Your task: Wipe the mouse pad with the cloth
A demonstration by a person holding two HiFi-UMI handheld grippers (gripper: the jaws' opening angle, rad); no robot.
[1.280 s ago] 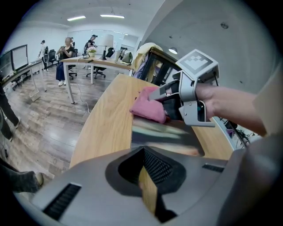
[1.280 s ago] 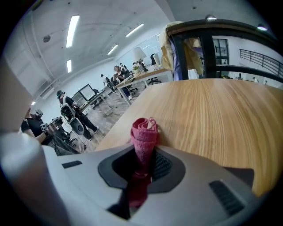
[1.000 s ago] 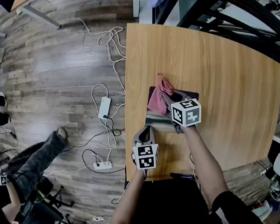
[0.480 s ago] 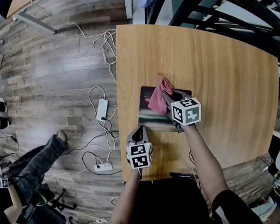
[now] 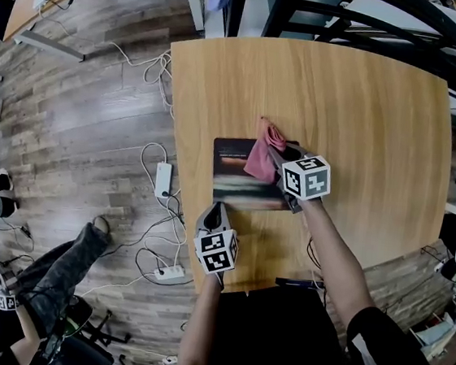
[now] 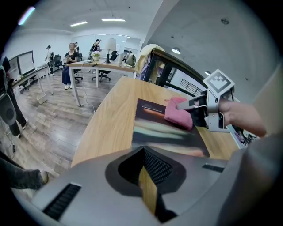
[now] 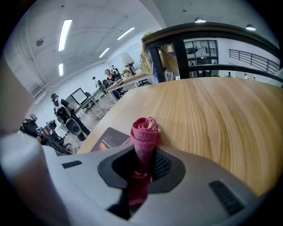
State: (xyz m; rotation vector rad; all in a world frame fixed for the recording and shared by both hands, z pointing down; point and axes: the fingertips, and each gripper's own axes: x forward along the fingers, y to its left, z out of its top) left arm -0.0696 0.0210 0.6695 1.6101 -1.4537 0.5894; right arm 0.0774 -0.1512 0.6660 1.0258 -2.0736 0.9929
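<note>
The dark mouse pad (image 5: 230,178) (image 6: 154,130) (image 7: 107,138) lies near the left front of the wooden table (image 5: 366,120). A pink cloth (image 5: 258,158) (image 6: 178,116) (image 7: 144,131) rests on the pad's far right part, bunched upward. My right gripper (image 5: 276,159) (image 7: 143,155) (image 6: 197,105) is shut on the cloth and holds it down on the pad. My left gripper (image 5: 215,212) (image 6: 144,164) hovers over the table in front of the pad's near edge. Its jaws are together with nothing between them.
Cables and power strips (image 5: 164,180) lie on the floor left of the table. A flat black item (image 5: 298,284) sits at the table's front edge. A dark metal frame (image 5: 369,22) stands behind the table. People sit at desks (image 6: 88,66) further off.
My right gripper has dragged the cloth rightward across the pad, from its left part to its right part. The left gripper holds about the same place.
</note>
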